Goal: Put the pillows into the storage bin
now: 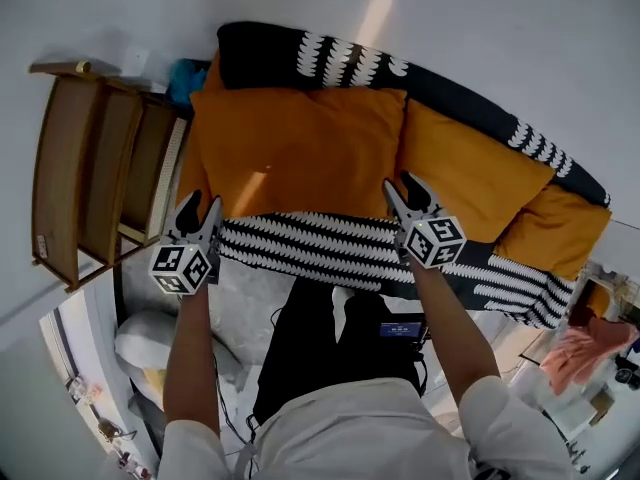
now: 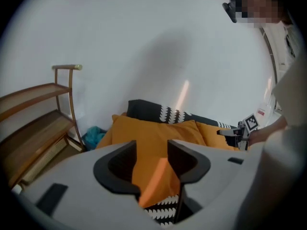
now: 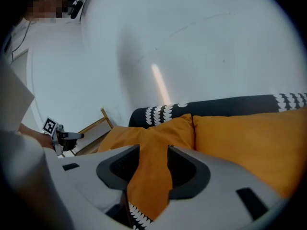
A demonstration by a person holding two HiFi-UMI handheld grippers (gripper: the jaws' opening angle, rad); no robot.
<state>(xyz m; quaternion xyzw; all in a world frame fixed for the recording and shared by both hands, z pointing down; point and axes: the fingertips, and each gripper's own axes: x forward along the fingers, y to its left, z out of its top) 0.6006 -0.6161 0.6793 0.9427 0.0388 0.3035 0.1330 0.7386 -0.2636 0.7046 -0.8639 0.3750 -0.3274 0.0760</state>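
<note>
Indoors, L to R: wooden shelf (image 1: 95, 168); left gripper (image 1: 201, 202), jaws apart, empty, at big orange pillow's (image 1: 300, 148) near-left corner; right gripper (image 1: 402, 182), likewise spread w/ nothing gripped, at its near-right corner; second orange pillow (image 1: 470, 173) beside it, both on patterned bedding (image 1: 320, 248).

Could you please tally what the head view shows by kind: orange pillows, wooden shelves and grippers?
Orange pillows: 3
Wooden shelf: 1
Left gripper, right gripper: 2
Total: 6
</note>
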